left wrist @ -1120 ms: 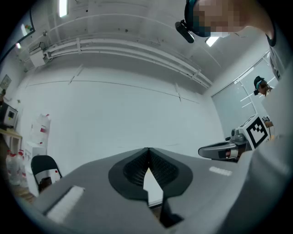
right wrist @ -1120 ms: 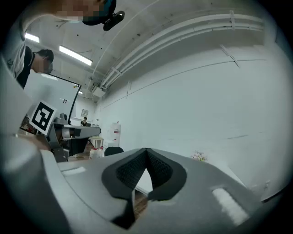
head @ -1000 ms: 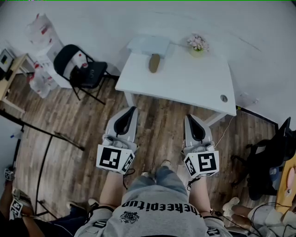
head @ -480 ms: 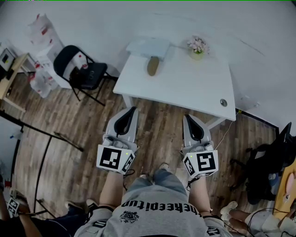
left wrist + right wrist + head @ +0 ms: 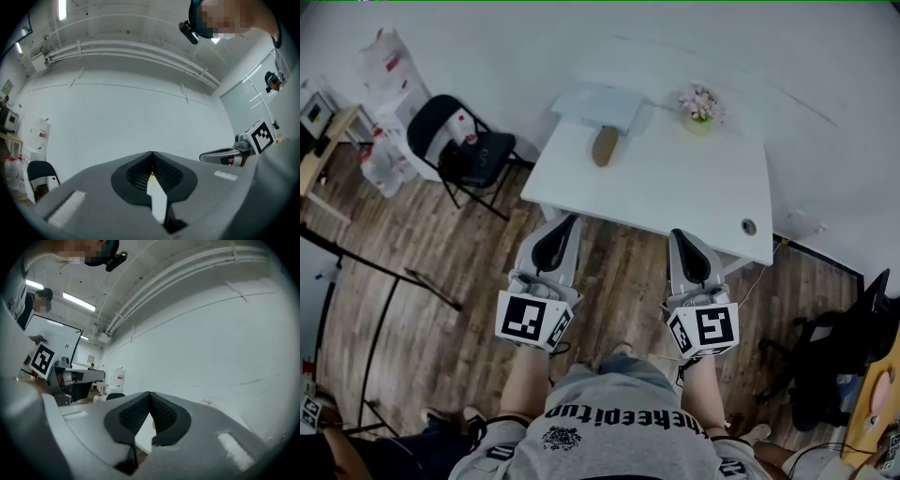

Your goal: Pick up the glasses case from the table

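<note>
The left tongs [image 5: 568,223] and right tongs [image 5: 679,234] are held side by side, well apart, pointing forward and roughly level. Each pair's jaws are pressed together at the tips with nothing between them. Bare forearms [image 5: 523,375] run back from them toward the torso.

A white table [image 5: 675,183] stands against a pale wall [image 5: 534,37] on wood-plank floor [image 5: 441,239], black chair [image 5: 467,150] nearby.

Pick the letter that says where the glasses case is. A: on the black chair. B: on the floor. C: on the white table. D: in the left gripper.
C: the brown glasses case lies on the white table, ahead of the left gripper and right gripper, both shut.
</note>
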A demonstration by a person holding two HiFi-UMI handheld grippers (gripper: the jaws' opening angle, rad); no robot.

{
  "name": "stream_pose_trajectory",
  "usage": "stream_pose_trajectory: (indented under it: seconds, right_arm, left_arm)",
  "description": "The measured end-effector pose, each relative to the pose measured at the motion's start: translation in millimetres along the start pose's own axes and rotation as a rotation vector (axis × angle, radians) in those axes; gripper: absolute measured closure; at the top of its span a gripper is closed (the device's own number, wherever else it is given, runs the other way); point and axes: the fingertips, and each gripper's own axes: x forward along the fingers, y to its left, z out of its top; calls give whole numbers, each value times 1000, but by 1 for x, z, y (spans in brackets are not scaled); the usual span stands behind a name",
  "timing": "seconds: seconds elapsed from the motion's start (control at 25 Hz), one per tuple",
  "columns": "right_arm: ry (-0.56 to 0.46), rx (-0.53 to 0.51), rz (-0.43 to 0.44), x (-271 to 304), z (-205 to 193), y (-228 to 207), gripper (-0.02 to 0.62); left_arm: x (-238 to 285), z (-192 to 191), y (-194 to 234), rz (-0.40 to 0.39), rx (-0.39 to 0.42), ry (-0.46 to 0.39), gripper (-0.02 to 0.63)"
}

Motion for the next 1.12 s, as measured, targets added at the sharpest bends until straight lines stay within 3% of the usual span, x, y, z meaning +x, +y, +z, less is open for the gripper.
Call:
stream_pose_trajectory:
  seconds: [0.52, 0.76, 1.12]
  right_arm:
    - [4, 17, 68, 21, -15, -30, 592]
    - [8, 16, 67, 44, -17, -34, 592]
    - [3, 14, 14, 103, -16, -43, 591]
  left_arm:
    - [31, -10, -12, 41, 7, -3, 588]
    - [47, -14, 6, 40, -1, 0, 588]
    - [95, -19, 50, -21, -8, -9, 588]
